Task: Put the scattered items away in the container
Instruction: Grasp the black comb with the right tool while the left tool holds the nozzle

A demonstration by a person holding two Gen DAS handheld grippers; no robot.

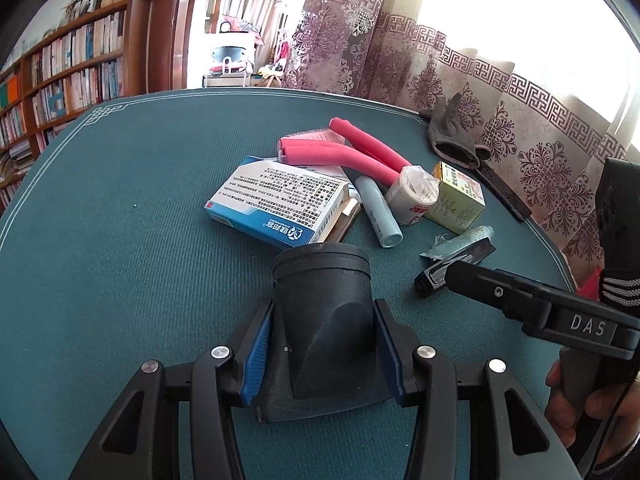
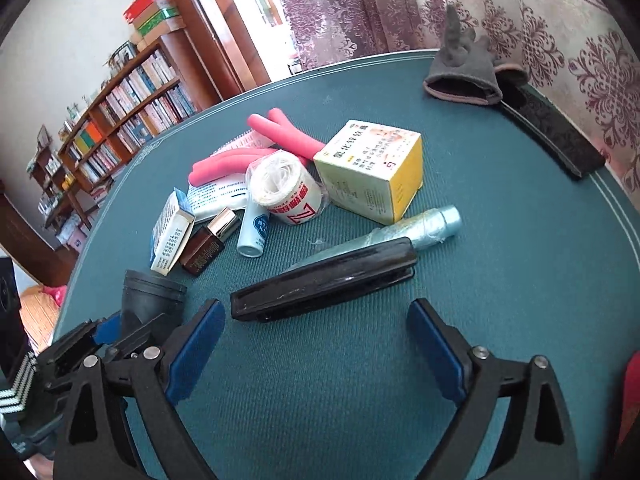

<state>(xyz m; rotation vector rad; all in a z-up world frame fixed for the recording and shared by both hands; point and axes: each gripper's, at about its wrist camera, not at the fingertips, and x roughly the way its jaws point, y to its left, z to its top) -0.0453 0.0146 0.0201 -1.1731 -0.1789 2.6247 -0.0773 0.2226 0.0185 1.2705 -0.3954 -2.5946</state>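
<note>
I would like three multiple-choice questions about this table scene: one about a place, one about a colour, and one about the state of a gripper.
1. Where does the long black clip lie?
A. On the bookshelf
B. On the green table mat, just ahead of the right gripper
C. Inside the yellow box

2. What colour are the foam rollers?
A. Pink
B. White
C. Black

3. How is the left gripper?
A. Open and empty
B. Out of view
C. Shut on the black nozzle

Key: 1 B, the long black clip rests on the green table mat before the right gripper, whose jaws stand wide. 2 A, the foam rollers are pink. 3 C, the left gripper clamps the black nozzle.
</note>
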